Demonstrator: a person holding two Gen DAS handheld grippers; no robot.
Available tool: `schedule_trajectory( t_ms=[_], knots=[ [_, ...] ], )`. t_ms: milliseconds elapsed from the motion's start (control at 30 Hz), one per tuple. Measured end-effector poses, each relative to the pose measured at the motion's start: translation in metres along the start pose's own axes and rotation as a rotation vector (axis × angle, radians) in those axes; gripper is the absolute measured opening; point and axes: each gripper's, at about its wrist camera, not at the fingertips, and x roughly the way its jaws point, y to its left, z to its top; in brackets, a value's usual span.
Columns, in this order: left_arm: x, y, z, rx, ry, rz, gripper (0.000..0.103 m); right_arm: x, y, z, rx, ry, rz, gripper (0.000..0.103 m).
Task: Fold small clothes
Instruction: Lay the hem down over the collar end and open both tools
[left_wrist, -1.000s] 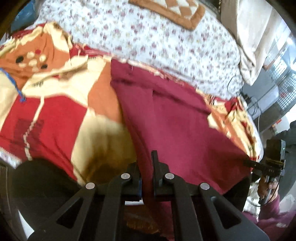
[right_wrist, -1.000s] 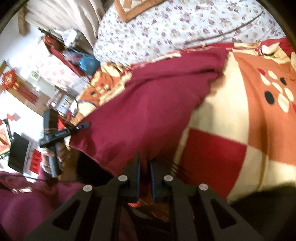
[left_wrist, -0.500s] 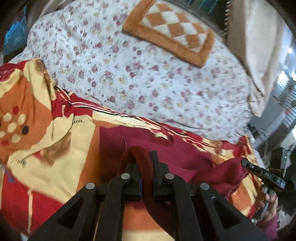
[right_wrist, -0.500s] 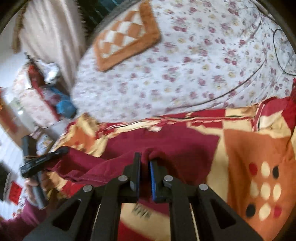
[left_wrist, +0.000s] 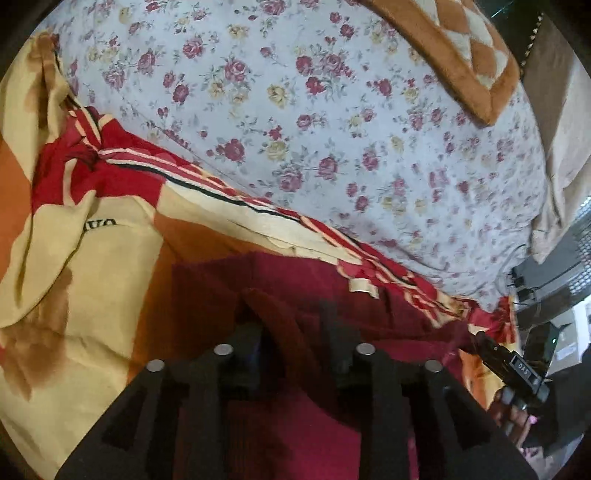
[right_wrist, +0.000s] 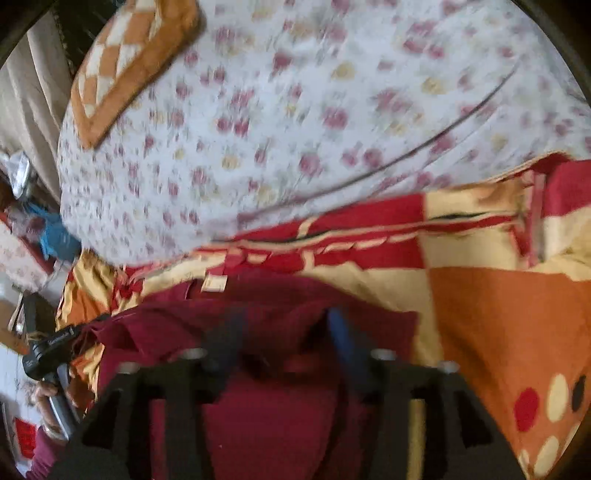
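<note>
A dark red garment (left_wrist: 207, 288) lies folded on a red, orange and cream blanket (left_wrist: 92, 277). Its far edge, with a pale label (left_wrist: 364, 286), lies near the blanket's border. My left gripper (left_wrist: 291, 321) hangs low over it. Its jaws are opening, and a raised fold of the red cloth stands between them, no longer pinched. In the right wrist view my right gripper (right_wrist: 282, 328) is over the same garment (right_wrist: 277, 295). Its jaws are opening wide, with bunched cloth lying loose below them. Each view shows the other gripper, held in a hand, at the garment's far side.
Beyond the blanket (right_wrist: 498, 314) stretches a white sheet with small flowers (left_wrist: 332, 147), bearing an orange checked cushion (left_wrist: 461, 44). A thin dark cable (right_wrist: 406, 155) crosses the sheet. Beige curtains and cluttered furniture stand past the bed's edges.
Both grippers carried the garment's near edge forward over the rest of it, folding it toward the flowered sheet. Both were shut on the cloth; now both sets of jaws stand apart.
</note>
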Motion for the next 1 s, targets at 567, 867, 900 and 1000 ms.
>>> schedule_trajectory(
  t_ms=[567, 867, 900, 1000],
  knots=[
    [-0.016, 0.008, 0.019, -0.057, 0.038, -0.102, 0.036, 0.054, 0.0, -0.008, -0.092, 0.054, -0.205, 0.053],
    [-0.058, 0.002, -0.045, 0.098, 0.053, -0.02, 0.041, -0.041, 0.0, -0.048, -0.115, 0.036, -0.037, 0.054],
    [-0.059, 0.004, -0.057, 0.109, 0.059, -0.018, 0.041, -0.05, 0.002, -0.057, -0.12, 0.036, -0.01, 0.055],
    [-0.056, 0.011, -0.083, 0.104, 0.095, -0.025, 0.041, -0.06, 0.005, -0.08, -0.114, 0.07, 0.058, 0.055]
  ],
)
